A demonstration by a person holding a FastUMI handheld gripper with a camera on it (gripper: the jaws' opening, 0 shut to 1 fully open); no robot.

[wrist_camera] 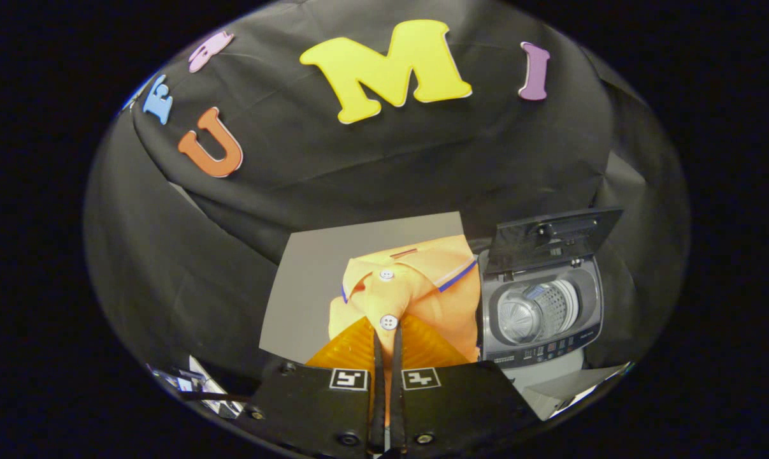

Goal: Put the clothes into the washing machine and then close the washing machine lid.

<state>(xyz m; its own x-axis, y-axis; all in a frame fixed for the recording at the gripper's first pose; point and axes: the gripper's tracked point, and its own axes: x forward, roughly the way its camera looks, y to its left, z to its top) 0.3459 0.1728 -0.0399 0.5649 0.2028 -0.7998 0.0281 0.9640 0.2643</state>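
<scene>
Shirt (416, 287) between nearly closed jaws, seemingly pinched | washer (540, 306) beside, lid (553, 237) up

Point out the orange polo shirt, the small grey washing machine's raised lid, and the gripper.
orange polo shirt (422, 280), gripper view, collar area
raised lid (553, 237), gripper view, inner face
gripper (388, 335), gripper view, between fingertips, nearly closed at the shirt placket

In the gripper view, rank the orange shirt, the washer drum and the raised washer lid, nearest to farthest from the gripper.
1. orange shirt: pinched between the nearly closed fingers of the gripper, by a button.
2. washer drum: open, off to the shirt's side.
3. washer lid: raised, standing behind the drum.
</scene>
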